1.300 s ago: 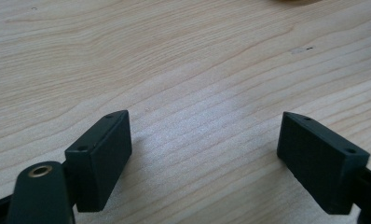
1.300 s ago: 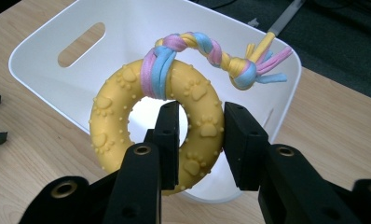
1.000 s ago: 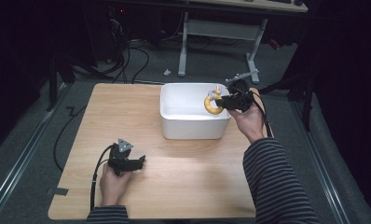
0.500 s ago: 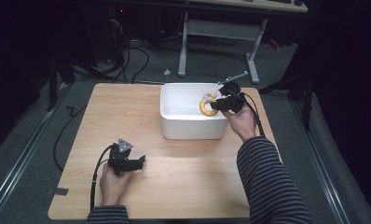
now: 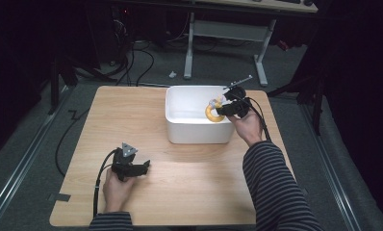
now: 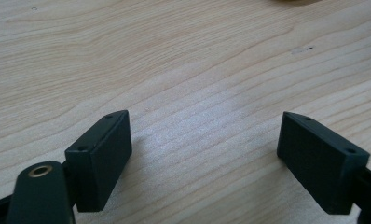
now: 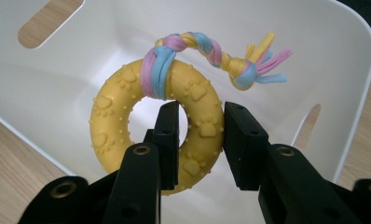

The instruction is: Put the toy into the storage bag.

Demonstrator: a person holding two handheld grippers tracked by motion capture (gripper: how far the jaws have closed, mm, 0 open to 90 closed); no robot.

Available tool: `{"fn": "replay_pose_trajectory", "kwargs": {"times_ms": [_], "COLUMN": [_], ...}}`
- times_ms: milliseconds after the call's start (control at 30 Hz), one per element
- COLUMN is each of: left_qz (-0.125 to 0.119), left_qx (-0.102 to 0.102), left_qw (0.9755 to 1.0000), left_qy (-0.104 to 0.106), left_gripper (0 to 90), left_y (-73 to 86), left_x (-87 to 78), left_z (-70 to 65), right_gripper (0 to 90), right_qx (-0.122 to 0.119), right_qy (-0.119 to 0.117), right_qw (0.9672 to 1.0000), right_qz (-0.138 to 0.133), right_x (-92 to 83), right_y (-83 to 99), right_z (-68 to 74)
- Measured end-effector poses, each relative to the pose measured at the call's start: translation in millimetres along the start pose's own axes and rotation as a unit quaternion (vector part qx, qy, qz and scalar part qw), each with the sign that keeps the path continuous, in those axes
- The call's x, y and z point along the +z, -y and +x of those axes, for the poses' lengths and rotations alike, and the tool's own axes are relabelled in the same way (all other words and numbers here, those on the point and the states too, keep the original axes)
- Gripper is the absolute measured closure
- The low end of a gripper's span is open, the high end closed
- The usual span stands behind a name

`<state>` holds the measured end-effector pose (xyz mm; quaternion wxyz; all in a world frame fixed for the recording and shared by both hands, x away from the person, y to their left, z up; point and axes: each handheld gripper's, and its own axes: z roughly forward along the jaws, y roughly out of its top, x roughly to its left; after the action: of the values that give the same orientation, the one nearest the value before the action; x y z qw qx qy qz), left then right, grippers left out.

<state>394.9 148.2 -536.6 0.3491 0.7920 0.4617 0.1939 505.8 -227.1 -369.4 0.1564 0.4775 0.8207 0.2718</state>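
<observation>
Wooden table [image 5: 189, 192] carries one white bin [image 5: 180, 126] near its far edge; no writing is readable. Right claw [image 7: 201, 140] grips one yellow paw-print ring [image 7: 113, 116] over the bin, while the left claw [image 6: 204, 154] rests wide open and empty near the near-left corner.

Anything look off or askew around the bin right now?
Nothing stands out. The right hand-held gripper is clamped squarely on the yellow rubber ring toy with a braided pastel rope tail, hanging over the upright white plastic bin. The left hand-held gripper rests open on the wooden table. No spills or damage.
</observation>
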Motion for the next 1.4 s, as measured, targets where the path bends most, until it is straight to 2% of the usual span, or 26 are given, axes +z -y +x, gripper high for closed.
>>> {"fn": "replay_pose_trajectory", "kwargs": {"times_ms": [600, 933, 1000, 1067, 1167, 1267, 1400], "left_qz": [0.000, 0.000, 0.000, 0.000, 0.000, 0.000, 0.000], "left_qx": [0.000, 0.000, 0.000, 0.000, 0.000, 0.001, 0.000], "left_qw": [1.0000, 1.0000, 1.0000, 1.0000, 1.0000, 1.0000, 1.0000], "left_qy": [0.000, 0.000, 0.000, 0.000, 0.000, 0.000, 0.000], "left_gripper": [18.0, 18.0, 18.0, 18.0, 18.0, 18.0, 18.0], "left_y": [0.0, 0.0, 0.0, -0.1, -0.1, -0.1, -0.2], "left_x": [0.0, 0.0, 0.1, 0.1, 0.2, 0.1, 0.2], "left_z": [0.1, 0.1, 0.1, 0.1, 0.1, 0.1, 0.1], "right_gripper": [68.1, 67.8, 65.3, 57.1, 49.6, 48.8, 47.3], "right_qx": [-0.012, -0.011, -0.010, -0.008, -0.009, -0.010, 0.001], "right_qy": [-0.006, -0.016, -0.019, -0.031, -0.023, -0.024, -0.024], "right_qw": [0.9995, 0.9991, 0.9991, 0.9990, 0.9996, 0.9997, 0.9995], "right_qz": [0.029, 0.037, 0.038, 0.030, 0.015, -0.001, -0.021], "right_x": [14.7, 16.0, 15.6, 14.7, 9.2, 3.5, -7.2], "right_y": [-1.8, -1.0, -1.1, -1.1, -0.6, 1.4, 7.0], "right_z": [7.9, 9.0, 8.6, 7.7, 8.8, 7.5, 1.9]}}
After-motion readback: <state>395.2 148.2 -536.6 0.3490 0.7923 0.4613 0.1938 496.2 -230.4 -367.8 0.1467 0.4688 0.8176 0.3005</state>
